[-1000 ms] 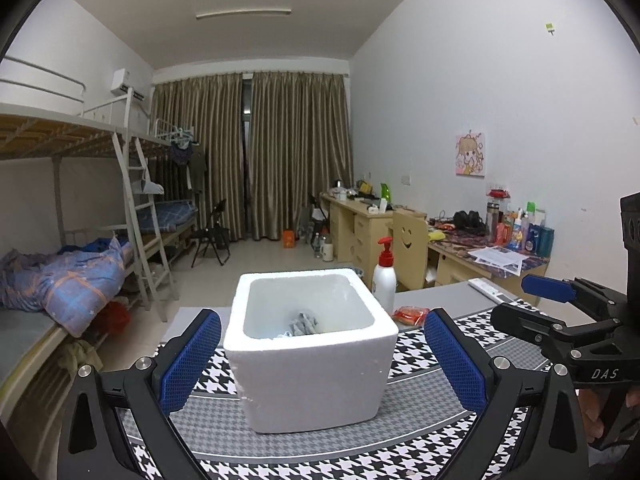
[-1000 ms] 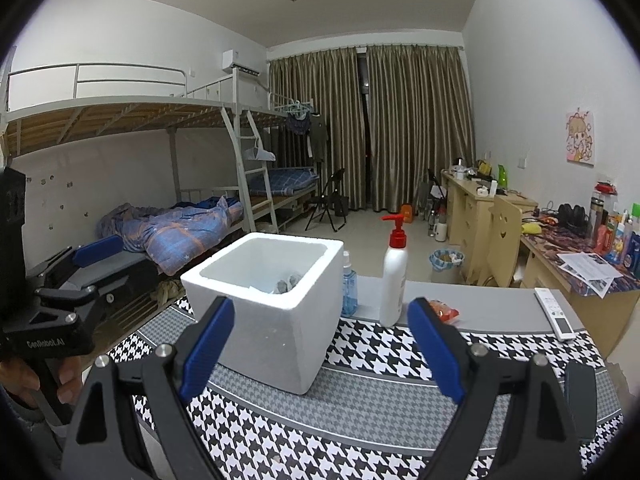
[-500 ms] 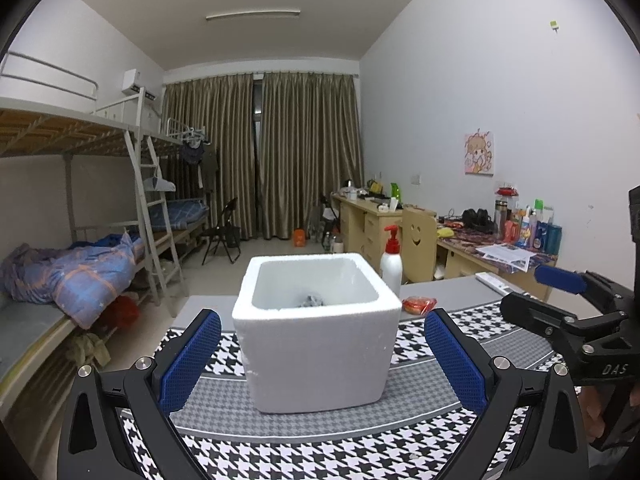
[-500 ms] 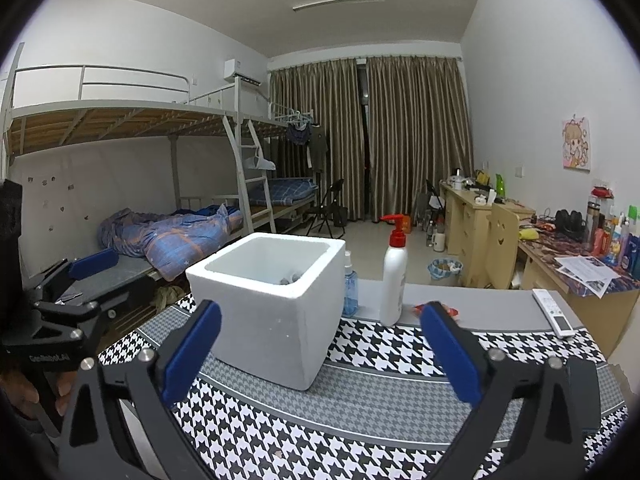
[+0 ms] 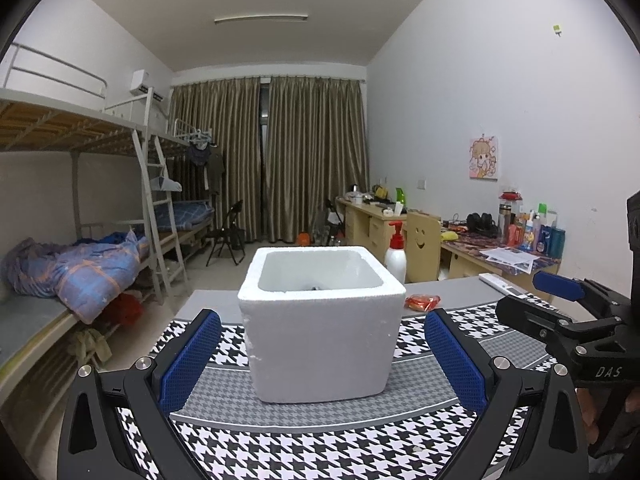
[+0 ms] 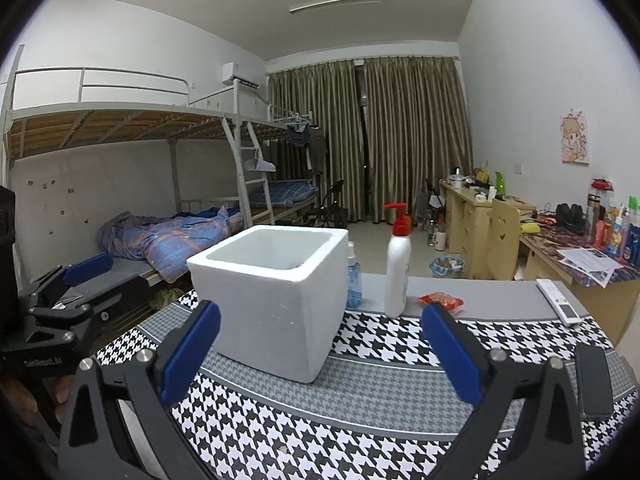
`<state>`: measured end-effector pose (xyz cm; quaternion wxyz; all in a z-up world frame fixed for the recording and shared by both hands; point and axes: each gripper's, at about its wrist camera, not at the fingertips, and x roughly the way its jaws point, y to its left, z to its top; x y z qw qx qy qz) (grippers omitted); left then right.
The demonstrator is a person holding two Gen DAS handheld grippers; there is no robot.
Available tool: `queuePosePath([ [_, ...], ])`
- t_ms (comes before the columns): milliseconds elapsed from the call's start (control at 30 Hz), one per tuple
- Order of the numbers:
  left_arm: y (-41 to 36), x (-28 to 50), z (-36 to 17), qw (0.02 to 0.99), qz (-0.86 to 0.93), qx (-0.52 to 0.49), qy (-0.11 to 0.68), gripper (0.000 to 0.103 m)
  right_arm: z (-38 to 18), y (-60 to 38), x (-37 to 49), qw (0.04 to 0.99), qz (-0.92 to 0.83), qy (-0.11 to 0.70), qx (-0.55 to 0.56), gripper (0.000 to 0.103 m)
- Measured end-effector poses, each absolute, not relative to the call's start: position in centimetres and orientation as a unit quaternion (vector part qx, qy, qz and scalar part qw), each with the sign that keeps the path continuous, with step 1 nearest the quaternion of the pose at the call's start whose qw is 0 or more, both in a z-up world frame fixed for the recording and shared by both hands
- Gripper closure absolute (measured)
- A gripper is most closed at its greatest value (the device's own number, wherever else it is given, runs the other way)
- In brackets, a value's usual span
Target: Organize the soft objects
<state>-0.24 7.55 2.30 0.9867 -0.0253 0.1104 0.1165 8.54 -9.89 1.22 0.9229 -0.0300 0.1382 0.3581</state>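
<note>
A white foam box (image 5: 322, 340) stands open-topped on the houndstooth mat (image 5: 320, 448); it also shows in the right wrist view (image 6: 276, 304). Its contents are almost hidden by the front wall; only a small dark bit (image 5: 314, 288) shows inside. My left gripper (image 5: 322, 356) is open and empty, its blue pads level with the box's front wall on either side. My right gripper (image 6: 320, 354) is open and empty, a little in front of the box. Each gripper shows at the edge of the other's view.
A white pump bottle with a red top (image 6: 397, 276), a small blue bottle (image 6: 353, 280), a red packet (image 6: 442, 301) and a remote (image 6: 558, 306) lie behind the box. A bunk bed stands at the left, cluttered desks at the right.
Both grippers have dropped lower and levelled out, so the box's inside and the grey object in it have gone nearly out of sight. Both stay open.
</note>
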Motion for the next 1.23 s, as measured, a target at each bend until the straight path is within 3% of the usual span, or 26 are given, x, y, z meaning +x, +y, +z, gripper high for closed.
queuePosePath([
  [1233, 7.4, -0.9, 0.0, 0.986, 0.108, -0.041, 0.121, 0.001, -0.9, -10.6, 8.6, 0.925, 0.344, 0.157, -0.024, 0.001],
])
